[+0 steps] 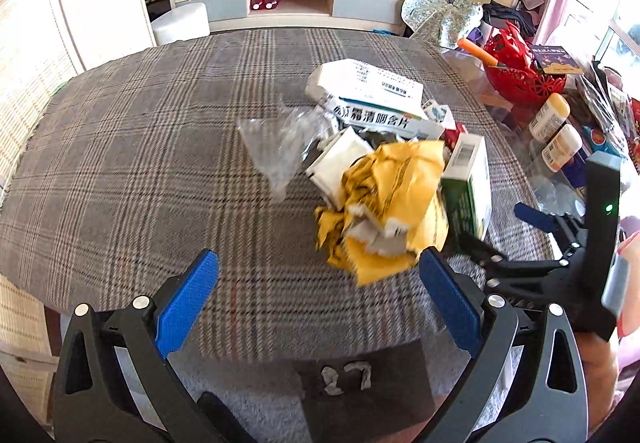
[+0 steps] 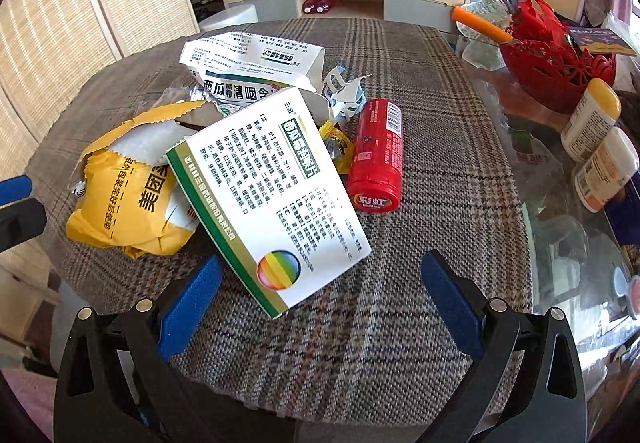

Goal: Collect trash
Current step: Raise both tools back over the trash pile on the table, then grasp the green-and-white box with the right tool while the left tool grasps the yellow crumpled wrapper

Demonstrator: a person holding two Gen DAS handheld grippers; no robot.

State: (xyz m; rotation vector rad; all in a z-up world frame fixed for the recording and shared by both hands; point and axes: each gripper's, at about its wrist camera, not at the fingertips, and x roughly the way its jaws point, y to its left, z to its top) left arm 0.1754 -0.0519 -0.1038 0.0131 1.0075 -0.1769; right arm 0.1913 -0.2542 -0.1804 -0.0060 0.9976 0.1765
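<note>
Trash is lying in a loose pile on the plaid tablecloth [image 2: 420, 91], toward the table's right half as seen by the left wrist camera. In the right wrist view, a crumpled yellow wrapper [image 2: 124, 195] is sitting at 9 o'clock of the pile, touching a white medicine box [image 2: 280, 195] with green edging that is leaning tilted across the pile's centre. A red cylindrical bottle [image 2: 376, 155] is lying on its side just beside the box at 3 o'clock. A torn white carton [image 2: 248, 63] is resting at 12 o'clock, with paper scraps [image 2: 344, 95] near it. In the left wrist view, a clear plastic bag [image 1: 280, 147] is lying at 9 o'clock of the pile. The left gripper [image 1: 320, 283] is hovering with its blue fingers spread wide and gripping nothing; the wrapper is sitting just ahead of its right finger. The right gripper [image 2: 322, 283] is likewise standing spread and empty, with the box's near corner reaching between its fingers. A red basket [image 2: 560, 63] and two white bottles with yellow caps [image 2: 596, 139] are standing at 2 o'clock on bare glass.
</note>
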